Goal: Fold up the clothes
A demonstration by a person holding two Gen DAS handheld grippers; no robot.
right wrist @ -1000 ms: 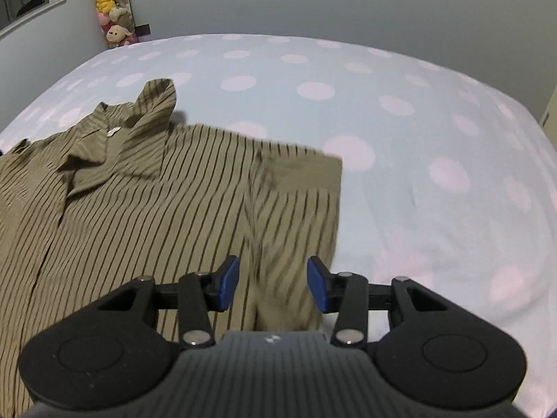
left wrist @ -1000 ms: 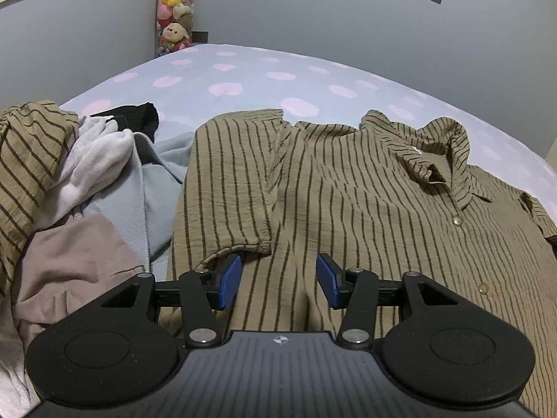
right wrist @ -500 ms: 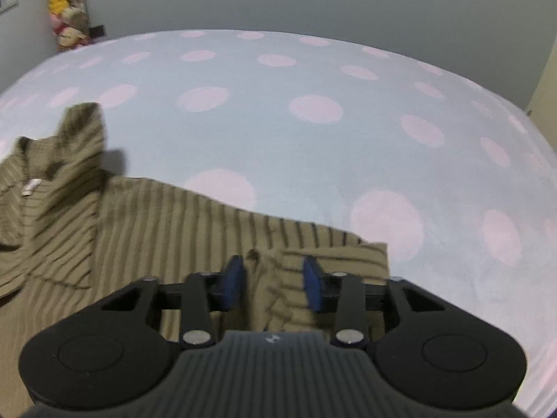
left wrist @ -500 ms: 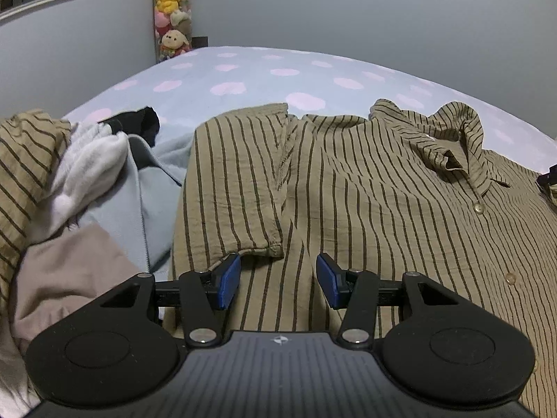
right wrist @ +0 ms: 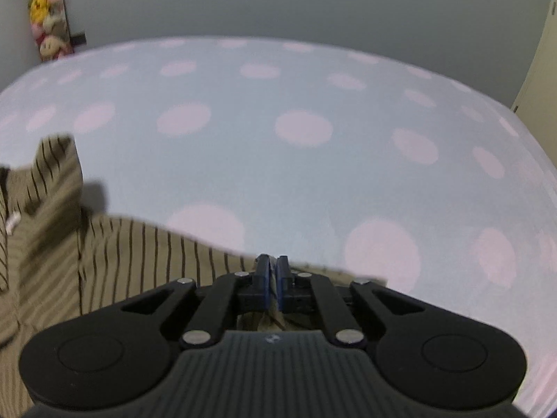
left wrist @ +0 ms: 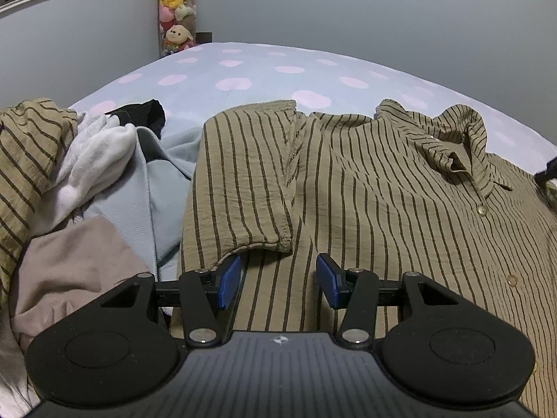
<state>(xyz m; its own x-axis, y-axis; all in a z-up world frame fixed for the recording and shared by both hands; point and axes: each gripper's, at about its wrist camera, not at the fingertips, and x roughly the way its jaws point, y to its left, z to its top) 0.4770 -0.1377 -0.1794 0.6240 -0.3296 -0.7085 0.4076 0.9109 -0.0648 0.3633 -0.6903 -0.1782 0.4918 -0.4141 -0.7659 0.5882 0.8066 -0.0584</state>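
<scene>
A tan shirt with dark stripes [left wrist: 383,202] lies spread front-up on the bed, collar at the far right. Its short sleeve [left wrist: 243,181] lies folded in over the body. My left gripper [left wrist: 278,280] is open and empty, just above the shirt below that sleeve's hem. In the right wrist view the same shirt [right wrist: 132,261] lies at the lower left. My right gripper [right wrist: 274,271] is shut on a pinch of the shirt's fabric at its right shoulder edge.
A heap of other clothes [left wrist: 80,188] lies left of the shirt: striped tan, white, light blue, mauve and black pieces. The bed sheet [right wrist: 313,160] is pale blue with pink dots. Plush toys [left wrist: 175,7] hang in the far corner by the grey wall.
My right gripper moved forward to the shirt's right shoulder edge and shut on the fabric. My left gripper stayed open and shifted only slightly.
</scene>
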